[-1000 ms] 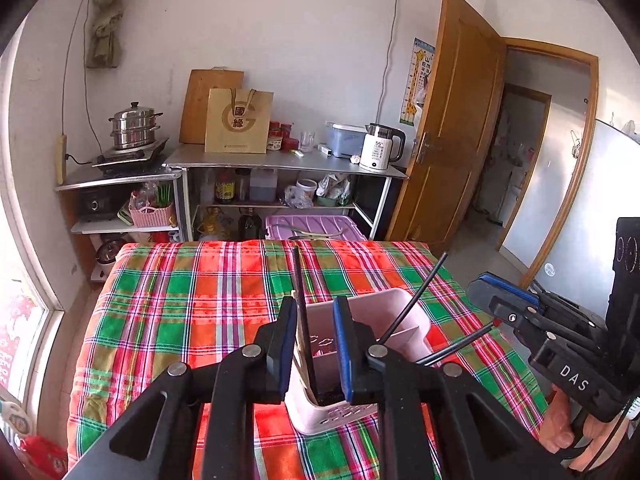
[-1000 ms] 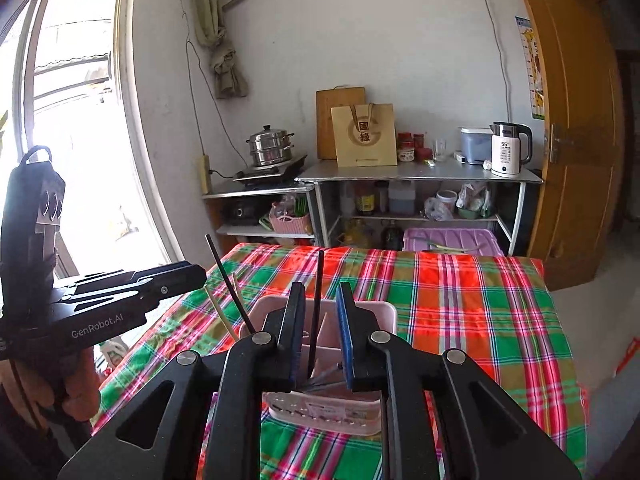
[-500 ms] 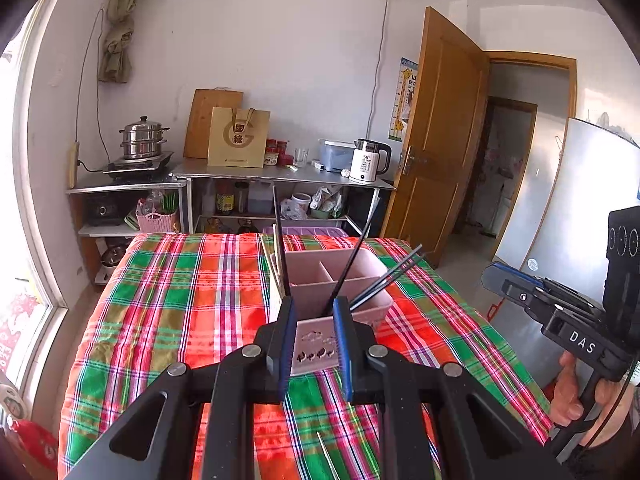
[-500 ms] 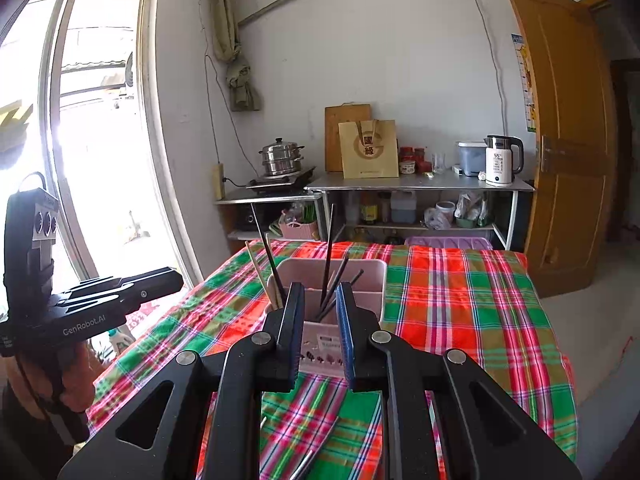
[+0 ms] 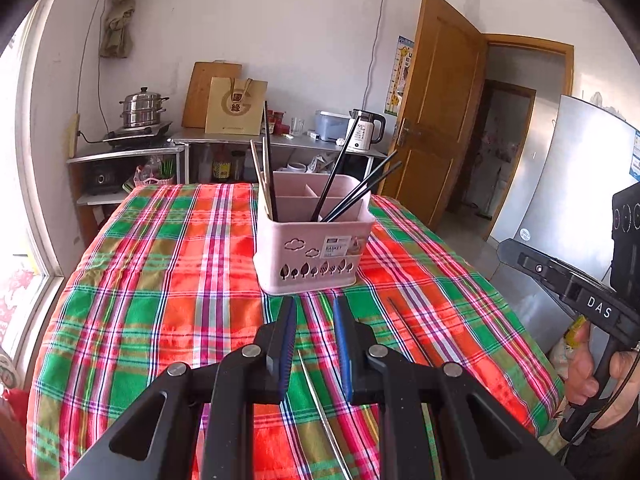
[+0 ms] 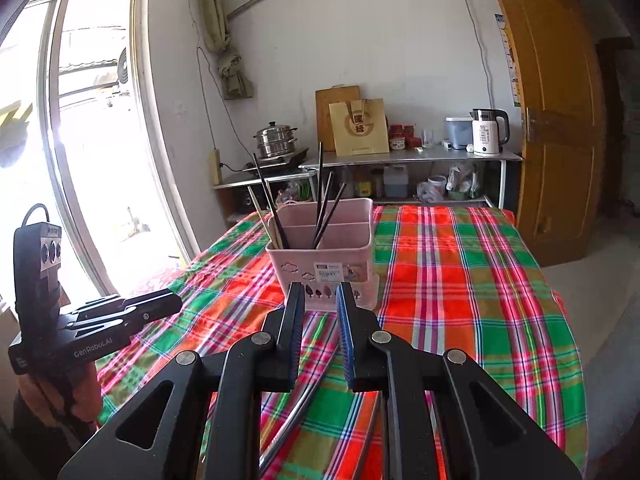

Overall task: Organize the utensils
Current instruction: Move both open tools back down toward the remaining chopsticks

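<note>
Both hand-held grippers have drawn back from the pink utensil basket (image 5: 314,242), which now stands clear ahead of us on the plaid-covered surface (image 5: 168,280), chopsticks (image 5: 344,184) upright inside. The left hand-held gripper (image 5: 314,320) and right hand-held gripper (image 6: 319,304) hold their jaws narrow and empty. We judge the loose metal chopstick (image 5: 320,412) and dark one (image 5: 408,328), lying below, come next.

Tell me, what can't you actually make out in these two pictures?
- Silver utensil, left wrist view: its near end runs under the left gripper, so its kind is unclear.
- Same in the right wrist view: the right gripper hides much of the utensil.
- Pink basket: its walls hide the chopsticks' lower ends.
- Basket label: print too small to read.
</note>
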{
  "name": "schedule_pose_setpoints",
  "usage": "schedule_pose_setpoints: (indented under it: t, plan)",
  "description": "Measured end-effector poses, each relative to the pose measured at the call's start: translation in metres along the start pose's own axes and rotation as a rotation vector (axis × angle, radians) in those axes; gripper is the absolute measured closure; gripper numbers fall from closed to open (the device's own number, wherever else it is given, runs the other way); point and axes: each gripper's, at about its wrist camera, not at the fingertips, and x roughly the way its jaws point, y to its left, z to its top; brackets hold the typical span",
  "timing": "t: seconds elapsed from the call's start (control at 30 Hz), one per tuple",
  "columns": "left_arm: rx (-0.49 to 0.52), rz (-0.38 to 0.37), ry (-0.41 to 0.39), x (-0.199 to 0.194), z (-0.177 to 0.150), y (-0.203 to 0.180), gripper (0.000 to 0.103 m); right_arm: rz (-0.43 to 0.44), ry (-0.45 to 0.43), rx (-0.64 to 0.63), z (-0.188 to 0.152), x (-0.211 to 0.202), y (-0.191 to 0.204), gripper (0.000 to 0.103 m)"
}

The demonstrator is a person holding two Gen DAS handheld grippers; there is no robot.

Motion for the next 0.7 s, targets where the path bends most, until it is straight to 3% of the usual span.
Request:
schedule_pose_setpoints:
  t: [0.33,0.7]
  plan:
    - [-0.012,-0.006,0.083,0.015,-0.033,0.001,0.085,-0.012,0.072,0.045,-0.029,0.006,-0.011,0.086]
    - [-0.011,-0.051,0.157,0.039,-0.040,-0.008,0.085,-0.034,0.131,0.072,-0.042,0.023,-0.024,0.086]
